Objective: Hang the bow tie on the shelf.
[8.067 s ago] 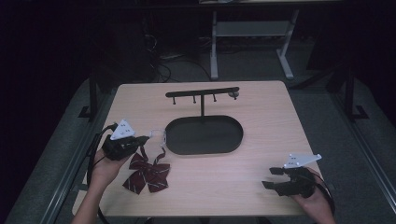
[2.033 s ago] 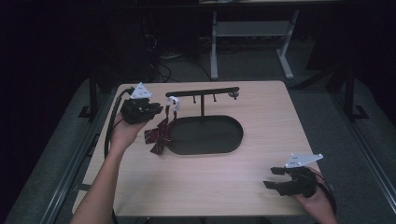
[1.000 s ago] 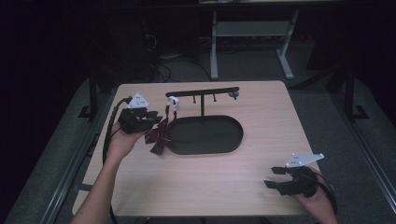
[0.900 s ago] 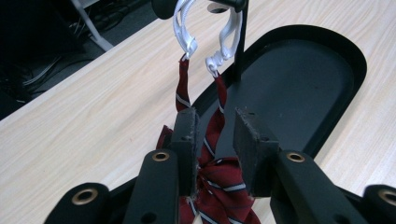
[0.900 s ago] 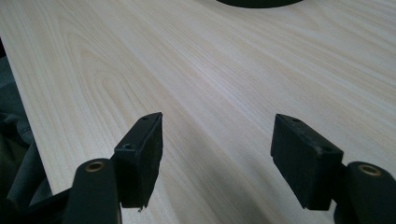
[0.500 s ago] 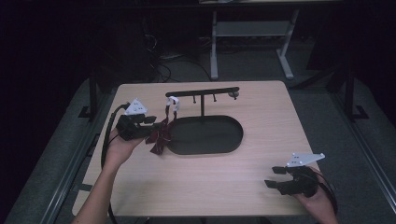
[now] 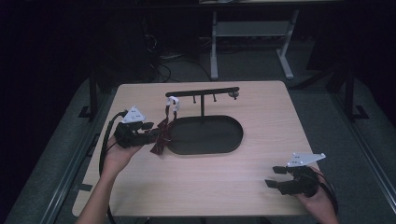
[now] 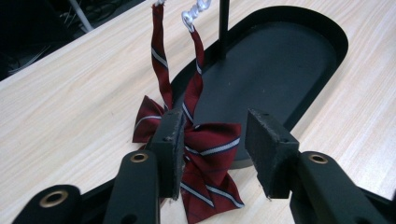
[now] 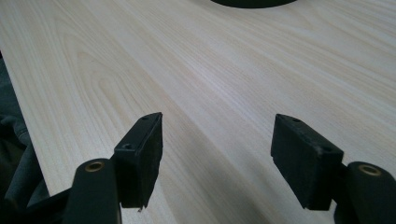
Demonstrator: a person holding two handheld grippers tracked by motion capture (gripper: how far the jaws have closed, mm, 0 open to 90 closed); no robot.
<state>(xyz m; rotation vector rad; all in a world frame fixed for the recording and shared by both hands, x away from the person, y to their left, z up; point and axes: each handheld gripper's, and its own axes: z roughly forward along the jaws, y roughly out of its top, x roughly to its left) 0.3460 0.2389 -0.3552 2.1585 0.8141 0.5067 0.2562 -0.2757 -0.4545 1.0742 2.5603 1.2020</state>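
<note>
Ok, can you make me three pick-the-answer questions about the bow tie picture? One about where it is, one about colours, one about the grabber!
1. Where does the bow tie hang from?
A. the stand's left hook
B. the right gripper
C. the table edge

2. What colour is the bow tie?
A. green
B. dark red with pale stripes
C. plain yellow

3. How are the left gripper's jaws?
A. clamped on the stand
B. gripping a cup
C. apart, just been opening, the bow between them

Answers: 1 A, its strap loops over that hook. 2 B, the left gripper view shows it. 3 C, the right pad stands clear of the bow.

Black tools [image 7: 154, 135], grey triangular plates
</note>
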